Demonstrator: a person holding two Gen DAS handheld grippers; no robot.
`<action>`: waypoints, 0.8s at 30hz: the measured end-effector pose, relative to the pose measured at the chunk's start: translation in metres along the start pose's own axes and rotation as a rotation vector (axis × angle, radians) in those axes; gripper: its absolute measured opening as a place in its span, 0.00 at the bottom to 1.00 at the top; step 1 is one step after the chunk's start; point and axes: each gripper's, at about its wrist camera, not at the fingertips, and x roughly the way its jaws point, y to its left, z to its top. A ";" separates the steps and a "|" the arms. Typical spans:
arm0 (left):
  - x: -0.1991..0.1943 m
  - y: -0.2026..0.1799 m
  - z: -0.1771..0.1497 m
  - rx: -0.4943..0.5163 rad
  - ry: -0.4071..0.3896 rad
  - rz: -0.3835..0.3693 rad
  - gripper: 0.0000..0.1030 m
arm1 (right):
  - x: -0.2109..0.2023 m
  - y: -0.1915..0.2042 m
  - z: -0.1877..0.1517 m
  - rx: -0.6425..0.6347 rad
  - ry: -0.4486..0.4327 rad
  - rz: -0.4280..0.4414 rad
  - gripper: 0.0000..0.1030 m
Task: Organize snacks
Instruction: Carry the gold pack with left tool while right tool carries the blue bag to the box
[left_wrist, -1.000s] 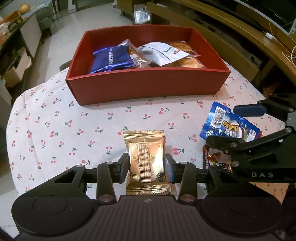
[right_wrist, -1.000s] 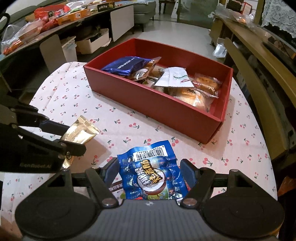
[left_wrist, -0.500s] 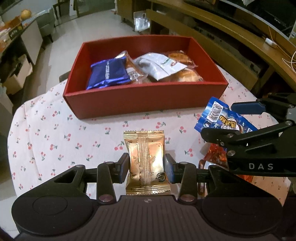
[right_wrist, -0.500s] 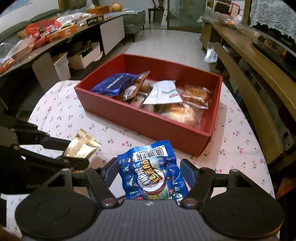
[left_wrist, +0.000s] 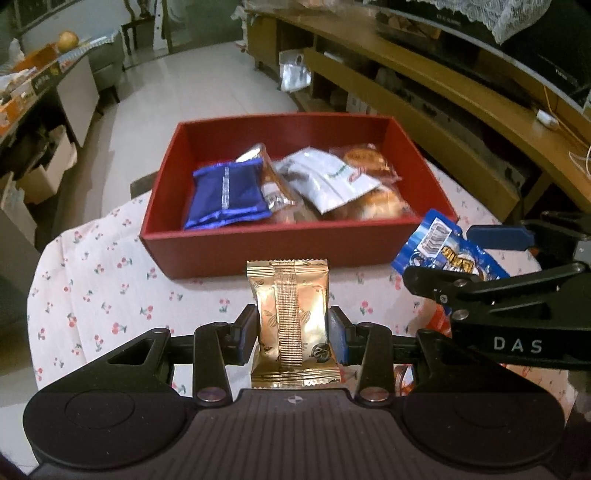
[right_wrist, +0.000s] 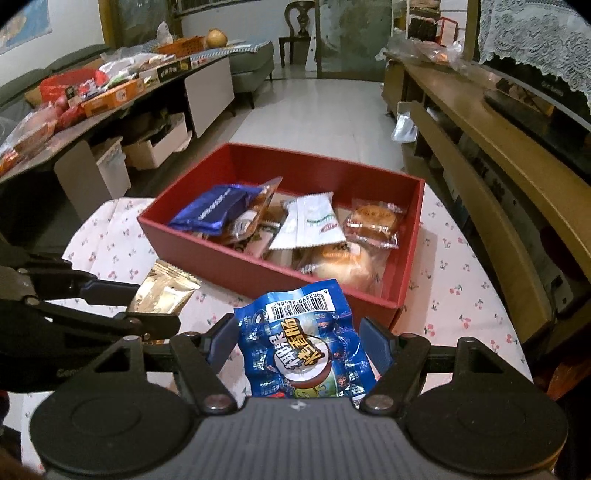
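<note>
Gold foil crinkles where the left gripper (left_wrist: 291, 334) has its fingers (left_wrist: 246, 332) pinched narrow on the gold packet (left_wrist: 290, 317), low in the frame's centre, held above the counter (left_wrist: 103, 288). The right gripper (right_wrist: 299, 345) clamps the puffy blue packet (right_wrist: 303, 339) with its fingers set wider. Both grips sit low on slick wrappers, so either could slide out. Further up the frame, the red box (left_wrist: 258, 254) is crowded; its near wall might snag a packet.

both hand-held grippers (left_wrist: 291, 328) (right_wrist: 297, 345) clamped, down-tilted
</note>
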 end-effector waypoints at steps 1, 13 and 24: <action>-0.001 0.000 0.001 -0.001 -0.004 0.000 0.48 | 0.000 0.000 0.002 0.004 -0.005 -0.002 0.85; -0.002 -0.003 0.016 -0.015 -0.037 0.013 0.47 | -0.004 -0.009 0.012 0.045 -0.037 -0.012 0.85; -0.003 -0.005 0.028 -0.015 -0.065 0.028 0.46 | -0.005 -0.014 0.021 0.073 -0.065 -0.024 0.85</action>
